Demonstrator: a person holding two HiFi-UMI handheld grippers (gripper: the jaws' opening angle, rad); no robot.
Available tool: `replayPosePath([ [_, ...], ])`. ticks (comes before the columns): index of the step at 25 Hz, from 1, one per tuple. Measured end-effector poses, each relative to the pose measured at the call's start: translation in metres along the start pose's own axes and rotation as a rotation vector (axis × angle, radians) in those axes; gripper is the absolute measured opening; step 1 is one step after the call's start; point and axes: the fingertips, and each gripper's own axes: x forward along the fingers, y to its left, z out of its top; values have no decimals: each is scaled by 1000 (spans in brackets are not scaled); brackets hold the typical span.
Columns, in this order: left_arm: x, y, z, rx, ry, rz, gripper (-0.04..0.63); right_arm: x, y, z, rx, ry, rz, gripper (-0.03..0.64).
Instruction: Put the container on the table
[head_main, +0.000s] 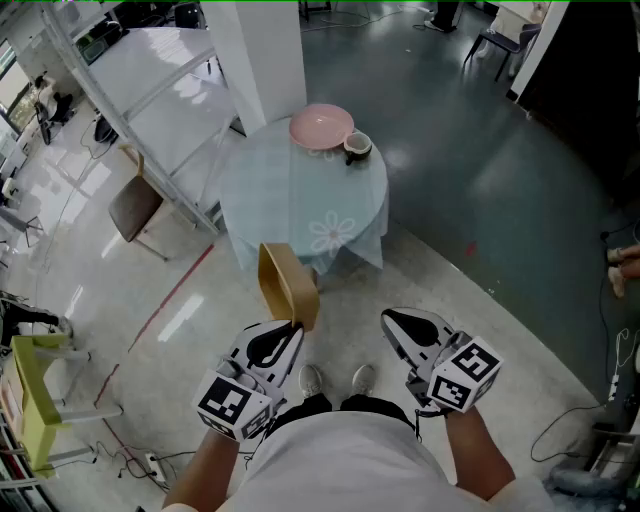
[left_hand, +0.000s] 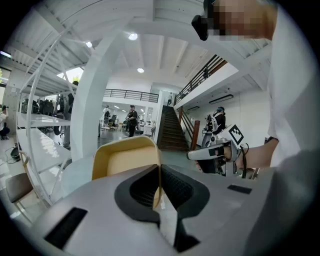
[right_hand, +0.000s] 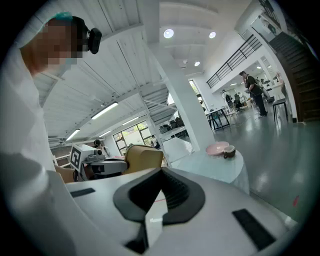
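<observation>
Left gripper (left_hand: 159, 175): jaws nearly closed, pinching the thin side wall of a tan open-topped container (head_main: 288, 285). Nothing else is in the grip. Container hangs in the air at my 12 o'clock, tipped up on edge rather than level, above the floor and short of the table. It is not over the tabletop yet.

Right gripper (right_hand: 160, 187): jaws together, nothing between them. Held at about my 1 o'clock, beside the left one and apart from the container.

Round table (head_main: 290, 190), pale blue cloth, lies further out at 12 o'clock. A pink plate (head_main: 321, 126) and a dark cup (head_main: 357, 147) sit just beside each other at the table's far rim, roughly its 12 to 1 o'clock. The near half of the cloth is bare.

Step in hand, as I judge it: the carry, with the container gripped and the placing not begun.

Next move calls for: closing on the table, bringing the container over the bare near cloth, turning it level so its base faces down, lowering until it rests, then opening the left jaws. Staying well clear of the plate and cup looks easy from this side.
</observation>
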Motion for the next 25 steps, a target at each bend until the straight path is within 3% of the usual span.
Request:
replayPosePath([
  [11, 2, 2, 4, 7, -11, 1, 34, 2, 1, 6, -25, -6, 7, 22],
  [25, 14, -9, 1, -1, -3, 6, 35, -6, -14, 4, 31, -13, -1, 23],
])
